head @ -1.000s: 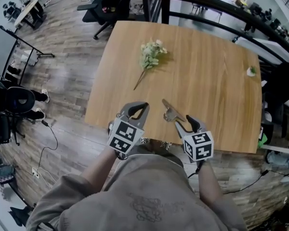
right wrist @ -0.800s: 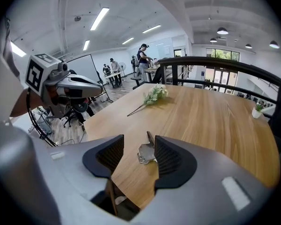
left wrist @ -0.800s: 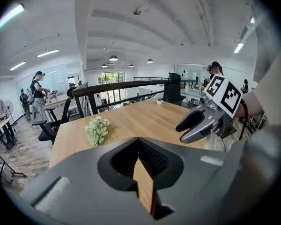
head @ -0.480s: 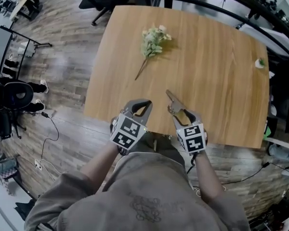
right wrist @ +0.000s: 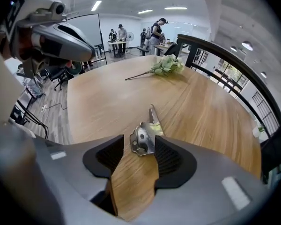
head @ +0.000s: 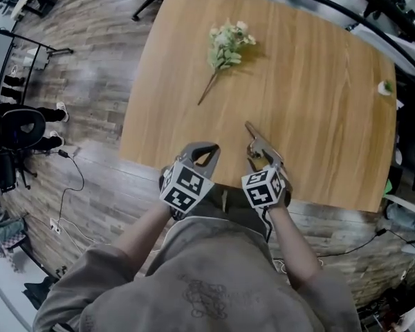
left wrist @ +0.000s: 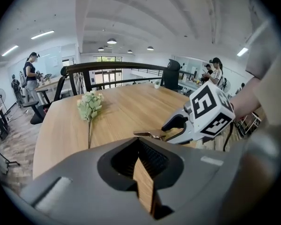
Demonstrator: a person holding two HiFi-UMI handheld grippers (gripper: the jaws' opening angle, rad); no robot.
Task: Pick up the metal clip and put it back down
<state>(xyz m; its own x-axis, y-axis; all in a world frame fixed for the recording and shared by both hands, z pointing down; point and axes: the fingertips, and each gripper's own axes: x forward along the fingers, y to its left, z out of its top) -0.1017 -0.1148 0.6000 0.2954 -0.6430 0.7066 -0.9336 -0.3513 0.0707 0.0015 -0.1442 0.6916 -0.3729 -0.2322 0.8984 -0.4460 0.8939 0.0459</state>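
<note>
The metal clip (head: 257,141) lies flat on the wooden table (head: 311,102) near its front edge. In the right gripper view the clip (right wrist: 145,134) has its rounded near end between my fingertips and its thin tongue pointing away. My right gripper (right wrist: 139,146) is open around that end, and the right pad (right wrist: 166,154) is close to the clip. The head view shows the right gripper (head: 261,159) just behind the clip. Left of it, my left gripper (head: 205,148) hovers over the table's front edge, shut on nothing, its tips (left wrist: 140,142) together.
A sprig of pale flowers (head: 226,43) lies at the far left of the table. A small green thing (head: 385,87) sits at the right edge. A dark railing (right wrist: 225,55) runs behind the table. Wooden floor (head: 90,116) with cables lies to the left.
My right gripper has moved left and forward, so the clip's near end now lies between its open jaws. The left gripper has stayed at the table's front edge.
</note>
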